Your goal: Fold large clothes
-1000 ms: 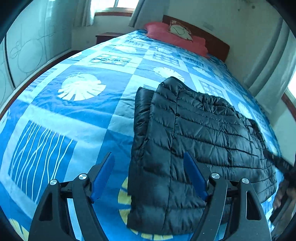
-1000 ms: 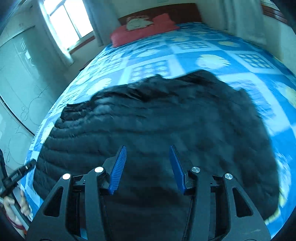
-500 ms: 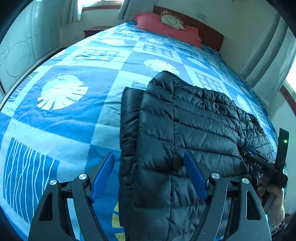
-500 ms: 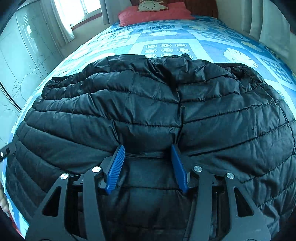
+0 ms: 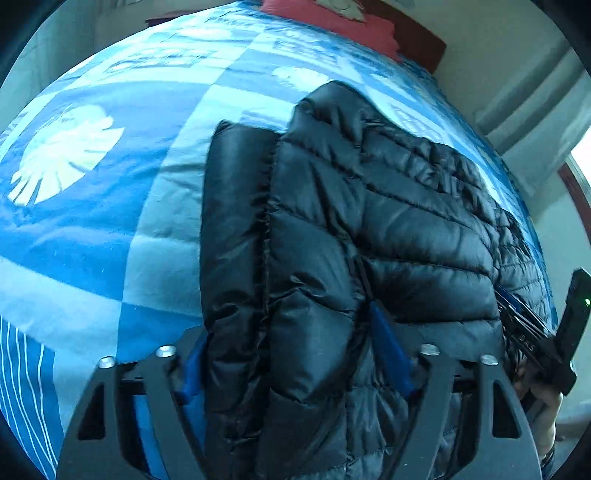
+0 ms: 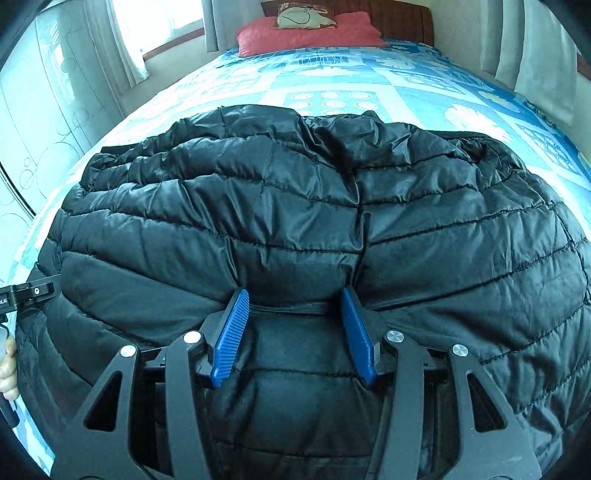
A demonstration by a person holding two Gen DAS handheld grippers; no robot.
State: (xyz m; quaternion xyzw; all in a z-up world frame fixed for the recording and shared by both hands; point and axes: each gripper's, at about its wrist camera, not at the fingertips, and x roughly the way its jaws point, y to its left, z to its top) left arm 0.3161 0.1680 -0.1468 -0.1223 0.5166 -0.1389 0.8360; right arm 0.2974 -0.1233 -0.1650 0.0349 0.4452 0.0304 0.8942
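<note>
On the blue bedspread [image 5: 92, 229], both grippers — left [image 5: 288, 350], right [image 6: 295, 314] — straddle the black jacket [image 6: 295, 206], fingers spread.

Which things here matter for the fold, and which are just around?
For the job:
black puffer jacket
left gripper, open astride its near edge
right gripper, open against it

Just around:
blue bedspread
red pillow

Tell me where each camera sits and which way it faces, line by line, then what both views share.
Left wrist: rides the left gripper, facing up the bed over the black puffer jacket; the person's other hand shows at right.
Right wrist: rides the right gripper, facing the red pillow across the jacket; fingers show at left.
Shared: jacket, bed, pillow.
</note>
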